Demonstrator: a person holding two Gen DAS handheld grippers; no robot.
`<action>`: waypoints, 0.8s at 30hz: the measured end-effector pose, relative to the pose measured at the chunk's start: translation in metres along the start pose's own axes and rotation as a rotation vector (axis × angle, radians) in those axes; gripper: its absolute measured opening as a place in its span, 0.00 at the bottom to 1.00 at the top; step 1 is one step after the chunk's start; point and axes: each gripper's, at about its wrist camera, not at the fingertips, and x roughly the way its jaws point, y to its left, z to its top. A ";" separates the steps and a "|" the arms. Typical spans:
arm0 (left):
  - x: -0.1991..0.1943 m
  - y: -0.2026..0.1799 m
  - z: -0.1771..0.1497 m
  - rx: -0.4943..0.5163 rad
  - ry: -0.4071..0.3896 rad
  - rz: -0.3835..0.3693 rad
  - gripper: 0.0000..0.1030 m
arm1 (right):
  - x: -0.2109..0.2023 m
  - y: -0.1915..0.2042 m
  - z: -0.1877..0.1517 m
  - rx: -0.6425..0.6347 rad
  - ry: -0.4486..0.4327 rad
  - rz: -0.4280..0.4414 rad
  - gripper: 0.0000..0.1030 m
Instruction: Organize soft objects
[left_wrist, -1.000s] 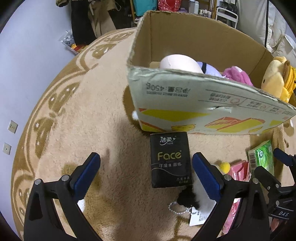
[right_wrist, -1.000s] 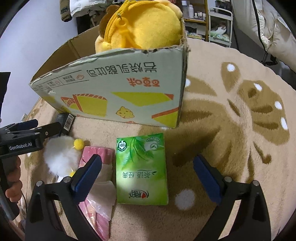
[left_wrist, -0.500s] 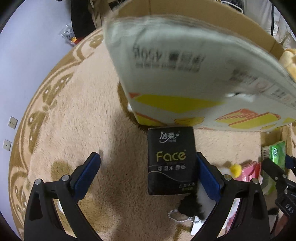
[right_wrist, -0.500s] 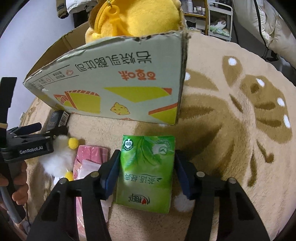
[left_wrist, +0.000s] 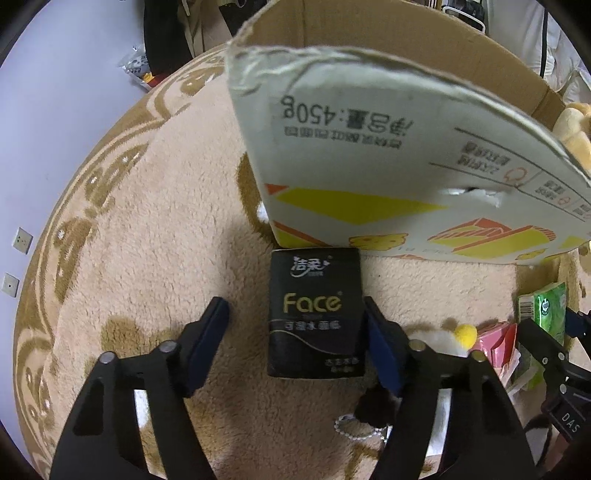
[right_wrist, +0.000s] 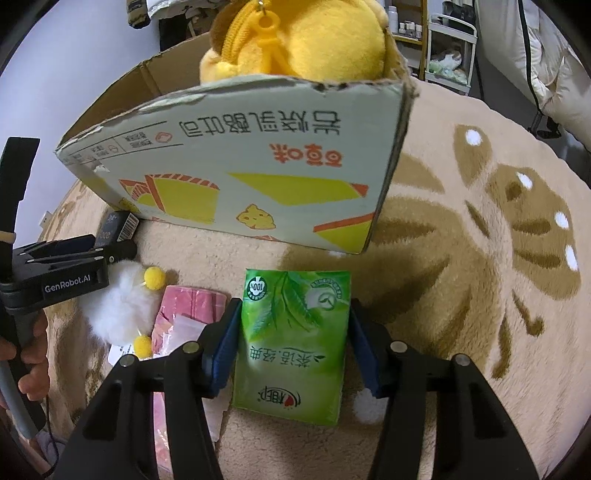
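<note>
A black "Face" tissue pack (left_wrist: 314, 314) lies on the carpet just before the cardboard box (left_wrist: 369, 155). My left gripper (left_wrist: 295, 310) straddles it with its jaws closing. The right pad touches the pack's side, while the left pad stands a little apart from it. A green tissue pack (right_wrist: 291, 332) lies flat in front of the box's near wall (right_wrist: 240, 155). My right gripper (right_wrist: 294, 306) is shut on it, both blue pads pressed against its long sides. A yellow plush toy (right_wrist: 314, 37) sticks out of the box.
Between the two packs lie a white fluffy toy with yellow balls (right_wrist: 118, 310) and a pink packet (right_wrist: 192, 310). A black pompom on a bead chain (left_wrist: 373, 404) sits by my left gripper's right finger. A hand (right_wrist: 29, 358) holds the left gripper's handle. Patterned beige carpet spreads all around.
Both grippers sank toward their packs. The right jaws went from wide open to clamped on the green pack. The left jaws narrowed around the black pack.
</note>
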 end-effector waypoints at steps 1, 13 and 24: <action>-0.002 0.000 0.000 0.001 -0.002 -0.002 0.62 | -0.002 -0.005 -0.001 -0.001 -0.001 0.006 0.56; -0.020 0.005 -0.005 0.011 -0.029 0.016 0.44 | -0.027 -0.012 -0.002 0.038 -0.054 0.034 0.56; -0.067 -0.001 -0.024 -0.023 -0.139 0.090 0.44 | -0.061 -0.012 0.011 0.039 -0.163 0.088 0.55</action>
